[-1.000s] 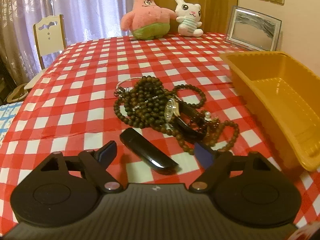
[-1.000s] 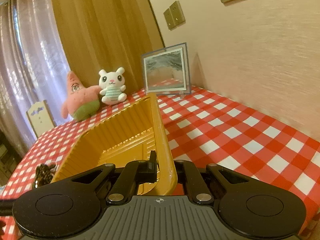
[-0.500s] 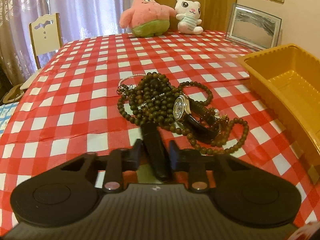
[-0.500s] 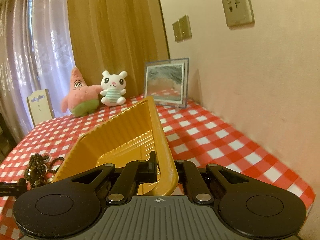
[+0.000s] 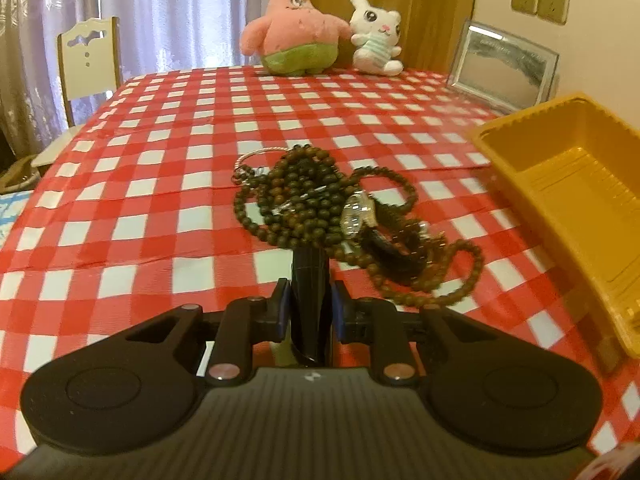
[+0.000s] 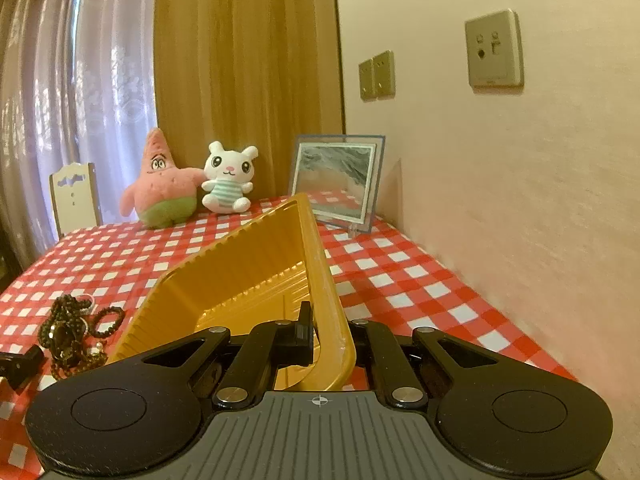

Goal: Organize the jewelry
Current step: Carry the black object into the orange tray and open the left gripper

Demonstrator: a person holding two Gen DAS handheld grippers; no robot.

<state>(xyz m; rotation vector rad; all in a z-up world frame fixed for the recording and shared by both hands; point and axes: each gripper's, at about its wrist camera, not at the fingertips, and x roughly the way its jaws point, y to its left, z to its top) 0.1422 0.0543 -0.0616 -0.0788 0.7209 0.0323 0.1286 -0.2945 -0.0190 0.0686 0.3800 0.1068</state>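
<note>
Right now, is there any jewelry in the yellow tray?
No, the yellow tray shows only its bare ribbed inside, while the beads and the watch lie in a heap on the checked tablecloth.

L tongs [image 5: 308, 312] angling down toward the desk, jaws pinching in tight on a slim black bar [image 5: 309, 280], blue pads [image 5: 283, 307] pressing its sides, bar sticking fwd between them. R tongs [image 6: 328, 334] tilting only slightly down, jaws squeezing together on the yellow tray's rim [image 6: 320, 280], one finger [image 6: 305, 330] sitting inside the wall, the other outside and mostly hidden behind it. No hand or sleeve showing in either view.
</note>
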